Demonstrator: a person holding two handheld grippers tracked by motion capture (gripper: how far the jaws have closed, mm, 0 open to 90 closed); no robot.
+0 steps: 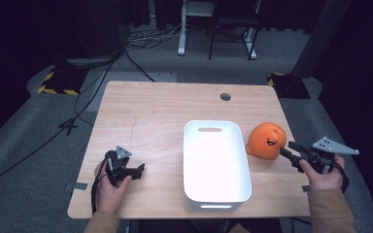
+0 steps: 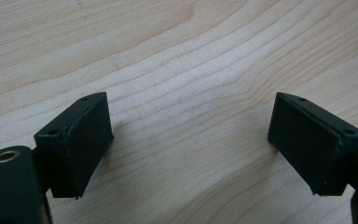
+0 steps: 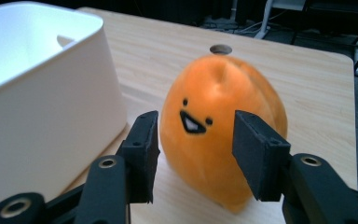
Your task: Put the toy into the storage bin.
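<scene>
High view above the near edge, facing forward and down on the whole table (image 1: 150, 107), left gripper view close over bare wood, right gripper view low, close to the orange plush (image 3: 219, 126), shared with the high view.

Light: overhead, bright on the surface (image 1: 150, 116); the room beyond it is near black.
Glare: the tub (image 1: 216, 162) left of the right claw (image 1: 287, 149) is blown out white.
Shadows: soft, short, under the left claw (image 2: 191, 140).
Focus: wood grain between the left claw's jaws is sharp; the plush (image 3: 223, 126) ahead of the right claw is slightly soft.
</scene>
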